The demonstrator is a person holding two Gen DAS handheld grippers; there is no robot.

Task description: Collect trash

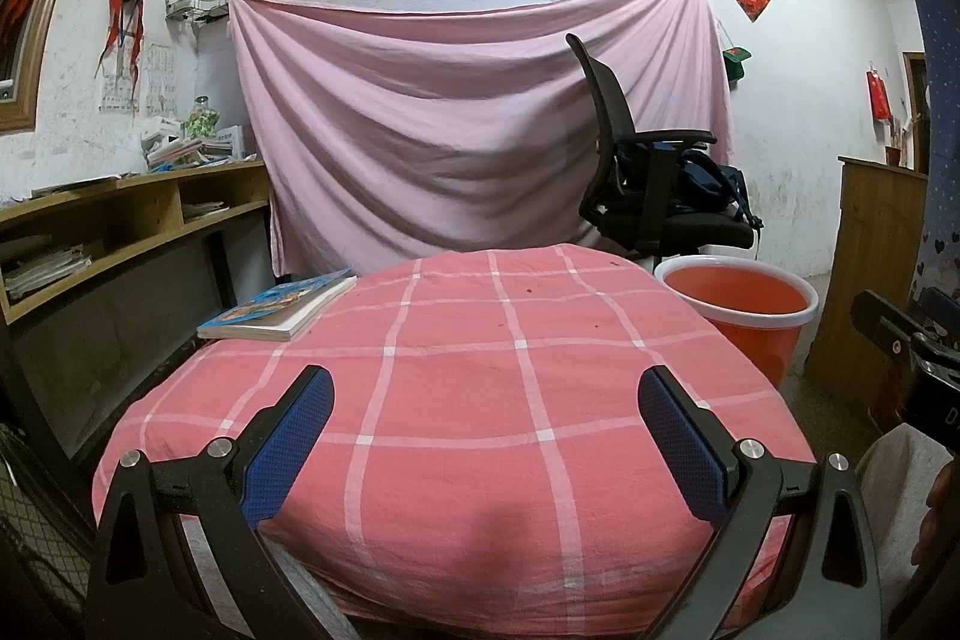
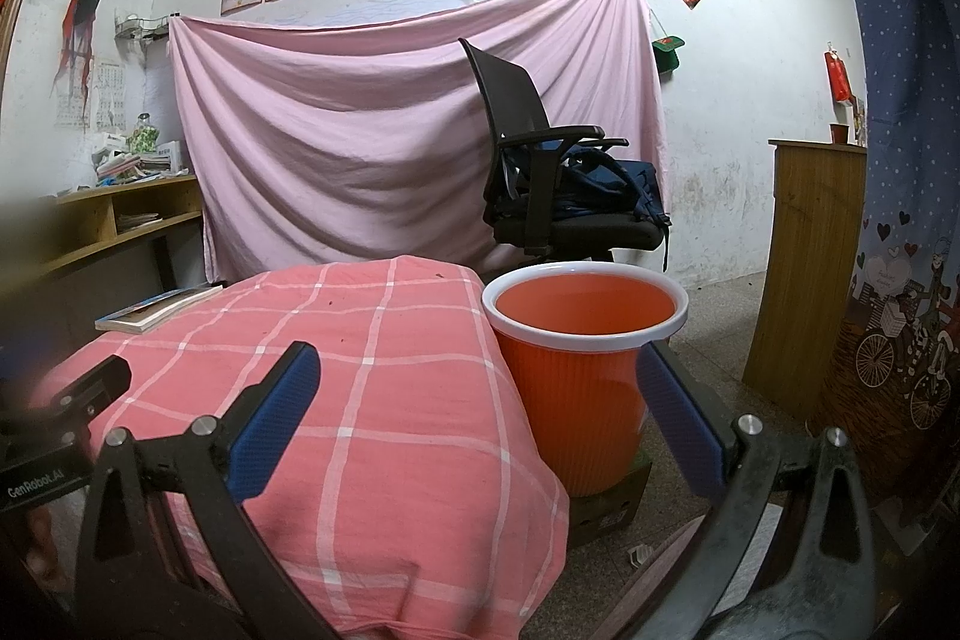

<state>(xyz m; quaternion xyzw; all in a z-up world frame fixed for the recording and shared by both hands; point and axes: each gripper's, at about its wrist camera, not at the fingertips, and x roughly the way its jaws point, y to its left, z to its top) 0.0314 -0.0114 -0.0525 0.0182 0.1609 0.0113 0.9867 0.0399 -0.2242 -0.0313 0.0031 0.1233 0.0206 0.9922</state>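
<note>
Trash bin [image 2: 582, 370], orange with a white rim, stands on a dark box just right of the pink checked table cover [image 1: 456, 400]. Both the left gripper [image 1: 485, 451] and right gripper [image 2: 477, 421] gape wide, holding nothing. Far left lies a book [image 1: 279, 307].

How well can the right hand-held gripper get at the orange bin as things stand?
Probably well. The right hand-held gripper is open, and the orange bin stands just ahead beside the checked cloth. Nothing lies between them.
</note>
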